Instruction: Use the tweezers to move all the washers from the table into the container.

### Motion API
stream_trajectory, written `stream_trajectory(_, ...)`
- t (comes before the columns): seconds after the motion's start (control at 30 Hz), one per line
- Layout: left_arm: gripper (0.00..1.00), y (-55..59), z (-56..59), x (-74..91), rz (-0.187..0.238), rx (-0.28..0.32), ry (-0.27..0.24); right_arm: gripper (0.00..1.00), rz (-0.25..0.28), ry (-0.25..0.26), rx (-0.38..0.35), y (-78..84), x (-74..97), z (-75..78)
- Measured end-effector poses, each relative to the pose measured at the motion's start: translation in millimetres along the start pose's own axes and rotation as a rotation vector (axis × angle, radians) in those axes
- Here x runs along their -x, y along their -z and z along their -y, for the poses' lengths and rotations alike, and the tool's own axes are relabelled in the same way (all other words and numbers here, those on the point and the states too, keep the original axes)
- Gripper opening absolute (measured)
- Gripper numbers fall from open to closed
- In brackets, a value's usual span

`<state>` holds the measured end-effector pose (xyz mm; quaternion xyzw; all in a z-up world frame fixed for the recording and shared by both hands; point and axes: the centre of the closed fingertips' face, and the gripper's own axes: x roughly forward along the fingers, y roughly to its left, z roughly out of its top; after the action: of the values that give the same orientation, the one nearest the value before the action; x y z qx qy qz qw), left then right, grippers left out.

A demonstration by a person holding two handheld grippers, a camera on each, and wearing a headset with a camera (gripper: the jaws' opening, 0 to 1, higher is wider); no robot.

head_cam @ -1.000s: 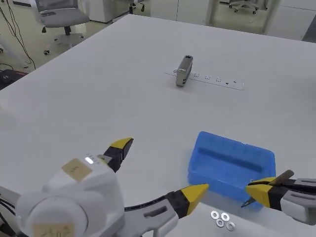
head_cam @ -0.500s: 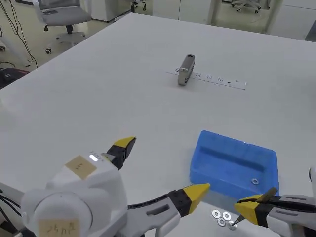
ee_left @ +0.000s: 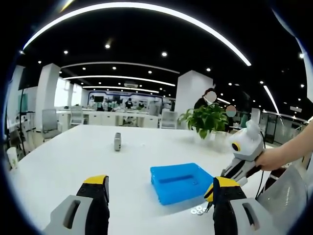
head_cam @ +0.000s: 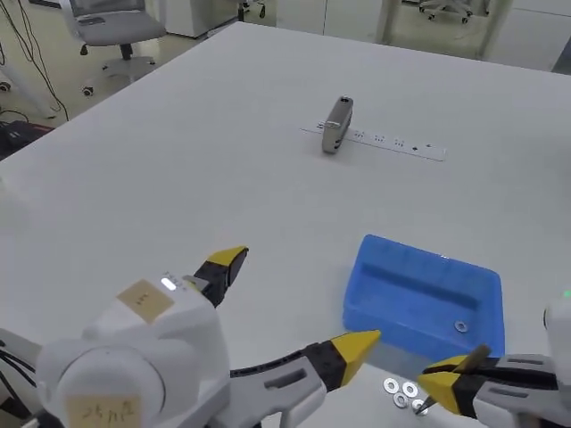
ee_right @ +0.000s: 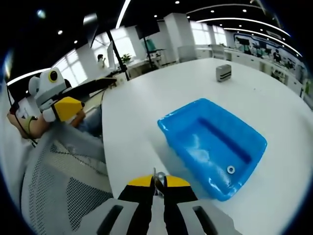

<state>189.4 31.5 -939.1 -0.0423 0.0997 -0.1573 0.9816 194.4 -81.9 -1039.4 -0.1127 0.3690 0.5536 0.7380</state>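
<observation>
Close to the table's near edge, a few washers lie bunched just beside the blue container's front wall, and a single washer sits inside it. At that bunch the right gripper is clamped on the tweezers. The left gripper hangs with jaws wide apart over bare tabletop left of the container, well apart from a grey box far back.

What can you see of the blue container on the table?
The container is a shallow blue rectangular tray with rounded corners, plastic by its look, open on top. It sits flat on the white table. One washer lies inside, near a corner. More washers lie on the table beside its near wall, apart from it.
</observation>
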Motion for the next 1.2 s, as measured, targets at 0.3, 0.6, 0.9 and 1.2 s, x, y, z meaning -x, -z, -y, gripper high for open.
stream_trajectory(0.3,0.88,-0.6,-0.7,0.6,0.005,0.002,-0.002,0.04,-0.048,0.033,0.184,4.5,-3.5,-15.0)
stream_trajectory(0.6,0.88,-3.9,0.8,1.5,0.02,0.005,0.002,0.03,-0.003,0.096,0.185,5.0,-4.5,-10.8)
stream_trajectory(0.9,0.88,-4.6,2.9,1.7,0.022,-0.002,0.013,0.03,0.046,0.124,0.128,4.6,-3.1,-6.4)
stream_trajectory(1.2,0.87,-3.0,6.7,0.8,0.011,-0.017,0.027,0.03,0.069,0.143,0.047,4.4,1.4,-2.6)
